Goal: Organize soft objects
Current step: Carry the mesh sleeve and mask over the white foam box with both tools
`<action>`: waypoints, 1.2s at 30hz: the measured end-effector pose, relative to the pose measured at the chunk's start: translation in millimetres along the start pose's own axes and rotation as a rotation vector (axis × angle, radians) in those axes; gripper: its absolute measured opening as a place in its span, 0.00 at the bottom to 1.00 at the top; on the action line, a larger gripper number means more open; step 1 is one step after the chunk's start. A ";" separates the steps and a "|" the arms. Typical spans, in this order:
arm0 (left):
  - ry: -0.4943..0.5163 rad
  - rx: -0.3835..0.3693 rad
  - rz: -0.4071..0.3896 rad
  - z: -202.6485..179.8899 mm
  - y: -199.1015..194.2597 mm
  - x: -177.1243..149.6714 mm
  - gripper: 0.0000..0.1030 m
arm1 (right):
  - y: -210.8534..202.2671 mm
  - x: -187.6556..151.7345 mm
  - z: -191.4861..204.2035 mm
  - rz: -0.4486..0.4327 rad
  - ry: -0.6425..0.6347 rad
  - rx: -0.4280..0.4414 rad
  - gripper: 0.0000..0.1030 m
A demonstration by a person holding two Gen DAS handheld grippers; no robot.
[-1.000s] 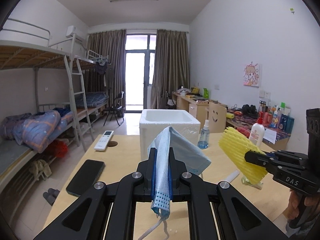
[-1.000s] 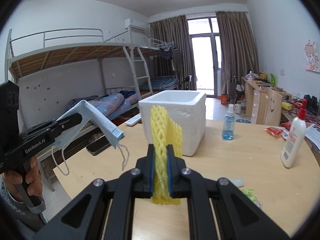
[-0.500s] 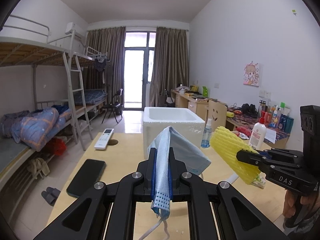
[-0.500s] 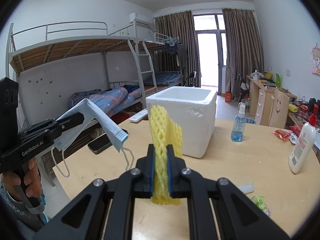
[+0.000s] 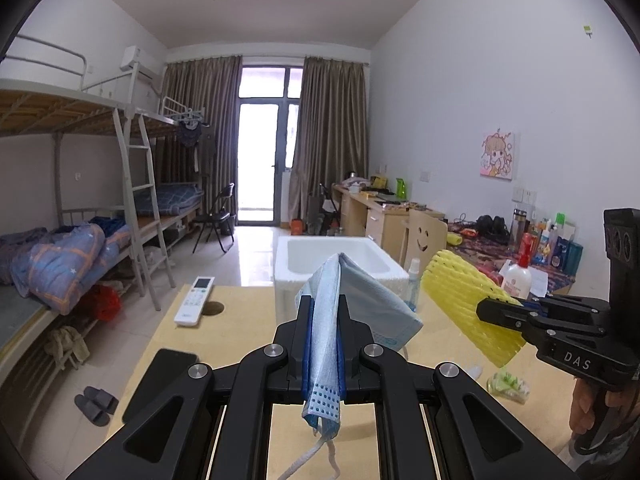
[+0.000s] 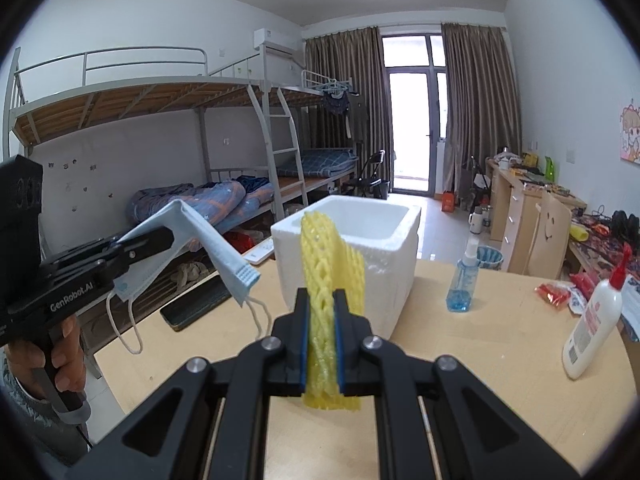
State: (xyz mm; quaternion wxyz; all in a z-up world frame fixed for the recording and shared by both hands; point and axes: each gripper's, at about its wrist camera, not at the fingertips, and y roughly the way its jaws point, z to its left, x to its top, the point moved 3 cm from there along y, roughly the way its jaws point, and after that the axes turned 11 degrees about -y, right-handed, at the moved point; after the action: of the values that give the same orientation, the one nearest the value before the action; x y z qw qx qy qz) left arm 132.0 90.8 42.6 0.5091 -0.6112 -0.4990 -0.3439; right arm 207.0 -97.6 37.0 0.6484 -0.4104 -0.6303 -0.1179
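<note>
My left gripper (image 5: 324, 312) is shut on a light blue face mask (image 5: 352, 300), held above the wooden table; the mask also shows in the right wrist view (image 6: 216, 248) with its ear loops hanging. My right gripper (image 6: 322, 308) is shut on a yellow foam net sleeve (image 6: 332, 264), which also shows in the left wrist view (image 5: 468, 304). An open white foam box (image 6: 400, 240) stands on the table just beyond both grippers; it also shows in the left wrist view (image 5: 296, 268).
On the table (image 6: 480, 340) stand a blue spray bottle (image 6: 464, 280) and a white lotion bottle (image 6: 592, 324) to the right. A remote (image 5: 194, 300) and a black phone (image 5: 160, 384) lie at the left. Green wrappers (image 5: 508, 384) lie near the right gripper.
Both grippers have risen a little and moved toward the foam box, which now looks closer and lower. Each still holds its object.
</note>
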 end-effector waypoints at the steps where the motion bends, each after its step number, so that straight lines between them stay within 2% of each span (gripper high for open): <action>1: -0.002 0.000 -0.001 -0.7 1.4 2.6 0.09 | 0.3 2.3 -1.1 -0.001 -0.003 0.000 0.13; 12: -0.001 -0.023 -0.012 -5.8 18.4 34.8 0.09 | 12.2 24.4 -8.7 -0.006 -0.021 0.000 0.13; 25: 0.007 -0.026 -0.007 -7.6 41.2 56.2 0.09 | 34.8 43.6 -26.3 -0.018 -0.017 -0.005 0.13; 36: -0.003 -0.016 0.004 -3.3 82.2 78.6 0.09 | 63.3 59.0 -41.1 -0.005 -0.035 -0.006 0.13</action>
State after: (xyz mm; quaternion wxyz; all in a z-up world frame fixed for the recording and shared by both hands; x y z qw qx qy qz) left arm 232.1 109.4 93.4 0.5041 -0.6166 -0.4960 -0.3459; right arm 289.5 -63.9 72.1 0.6357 -0.4129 -0.6421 -0.1143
